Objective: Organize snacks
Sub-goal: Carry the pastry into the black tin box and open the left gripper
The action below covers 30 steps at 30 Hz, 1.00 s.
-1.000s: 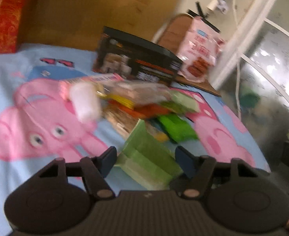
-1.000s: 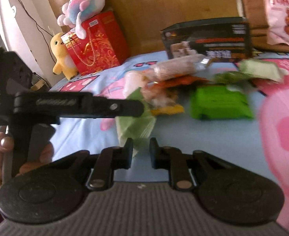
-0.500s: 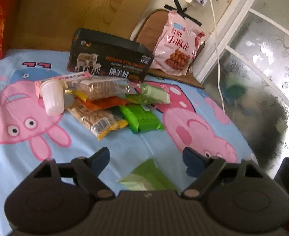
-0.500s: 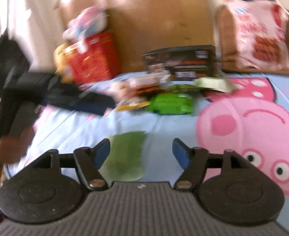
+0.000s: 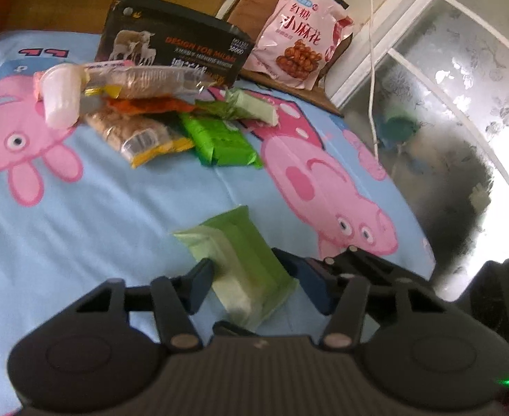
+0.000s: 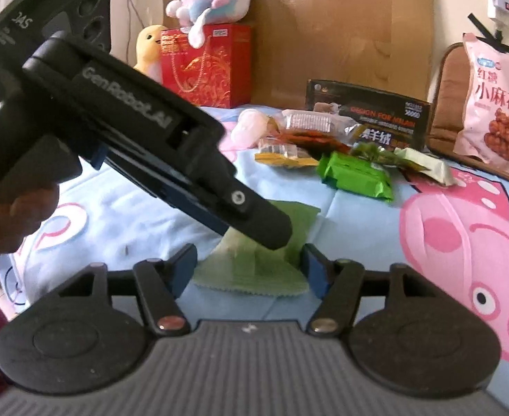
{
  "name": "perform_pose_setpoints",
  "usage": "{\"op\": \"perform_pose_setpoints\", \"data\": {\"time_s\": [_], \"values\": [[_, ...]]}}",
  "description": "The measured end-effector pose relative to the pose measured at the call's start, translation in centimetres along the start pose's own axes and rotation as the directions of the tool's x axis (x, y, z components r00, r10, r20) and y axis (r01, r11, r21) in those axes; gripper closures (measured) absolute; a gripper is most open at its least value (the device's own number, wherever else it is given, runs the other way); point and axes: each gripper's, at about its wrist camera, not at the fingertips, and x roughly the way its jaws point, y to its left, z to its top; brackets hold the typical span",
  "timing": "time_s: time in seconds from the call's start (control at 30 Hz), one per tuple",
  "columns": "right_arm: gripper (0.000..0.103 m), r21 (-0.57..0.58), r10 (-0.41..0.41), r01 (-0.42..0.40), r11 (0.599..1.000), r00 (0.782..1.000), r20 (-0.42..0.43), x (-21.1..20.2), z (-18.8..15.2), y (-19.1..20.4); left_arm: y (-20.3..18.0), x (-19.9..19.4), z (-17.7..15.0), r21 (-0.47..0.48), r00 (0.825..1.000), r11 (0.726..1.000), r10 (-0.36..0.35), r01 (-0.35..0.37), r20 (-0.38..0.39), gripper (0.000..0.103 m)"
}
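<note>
The pale green snack packet is lying on the bed sheet, long axis pointing away, between the closing left tongs; the right tongs are closing too, not yet pressing.

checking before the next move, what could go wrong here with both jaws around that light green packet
1. The left gripper and right gripper both straddle the light green packet, and both sets of jaws are closing; they may collide or tug it apart.
2. The packet looks soft and flat on the blanket, so the jaws could pinch fabric too.
3. The snack pile is loose; a sweep forward could scatter it.
</note>
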Motion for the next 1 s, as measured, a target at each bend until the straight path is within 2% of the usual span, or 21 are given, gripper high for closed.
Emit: {"op": "perform_pose_setpoints", "data": {"time_s": [0.13,0.27,0.4,0.5,0.6,0.67,0.73,0.77,0.83,0.87,0.9,0.93,1.0], "values": [[0.036,0.054,-0.030,0.027,0.998,0.998,0.057,-0.2,1.5,-1.2,-0.7,-0.7,2.3,0.039,0.998,0.999,-0.026,0.023,0.064,0.051],[0.036,0.077,-0.068,0.059,0.995,0.989,0.132,0.3,4.7,-3.0,-1.6,-1.4,6.0,0.107,0.988,0.994,-0.038,0.022,0.150,0.051],[0.036,0.065,-0.114,0.102,0.993,0.973,0.202,2.7,9.2,-5.3,-1.9,-1.1,11.7,0.130,0.973,0.991,-0.040,0.010,0.229,0.050],[0.036,0.106,-0.135,0.112,0.988,0.963,0.234,5.2,12.7,-8.0,-1.5,-0.2,16.6,0.133,0.960,0.991,-0.047,0.011,0.276,0.050],[0.036,0.186,-0.148,0.107,0.977,0.963,0.225,8.4,15.7,-11.4,-1.0,1.6,20.9,0.123,0.955,0.992,-0.038,0.001,0.294,0.050],[0.036,0.221,-0.162,0.117,0.968,0.966,0.202,10.9,17.4,-13.4,-0.5,2.9,22.9,0.117,0.952,0.993,-0.009,-0.029,0.306,0.048],[0.034,0.201,-0.165,0.129,0.971,0.970,0.176,12.6,17.8,-14.0,0.4,3.8,24.3,0.101,0.951,0.993,0.024,-0.058,0.310,0.044],[0.034,0.176,-0.174,0.146,0.974,0.973,0.155,13.6,18.0,-14.3,1.2,3.8,24.6,0.093,0.942,0.992,0.053,-0.089,0.332,0.043],[0.032,0.184,-0.232,0.203,0.962,0.961,0.151,13.5,17.7,-15.1,2.8,2.7,24.6,0.064,0.902,0.983,0.129,-0.170,0.412,0.029],[0.031,0.216,-0.238,0.200,0.956,0.957,0.167,12.8,17.3,-15.9,4.2,2.2,24.5,0.023,0.875,0.974,0.190,-0.224,0.444,0.028],[0.027,0.255,-0.238,0.184,0.949,0.950,0.201,12.0,16.7,-16.9,5.4,2.1,24.5,-0.019,0.863,0.966,0.240,-0.259,0.444,0.029],[0.024,0.310,-0.248,0.176,0.934,0.945,0.213,11.2,16.0,-17.9,7.0,2.4,24.6,-0.067,0.866,0.959,0.278,-0.275,0.416,0.030],[0.024,0.412,-0.279,0.174,0.894,0.937,0.212,10.1,14.8,-19.9,9.3,3.6,24.8,-0.134,0.890,0.956,0.291,-0.260,0.350,0.037]]}}
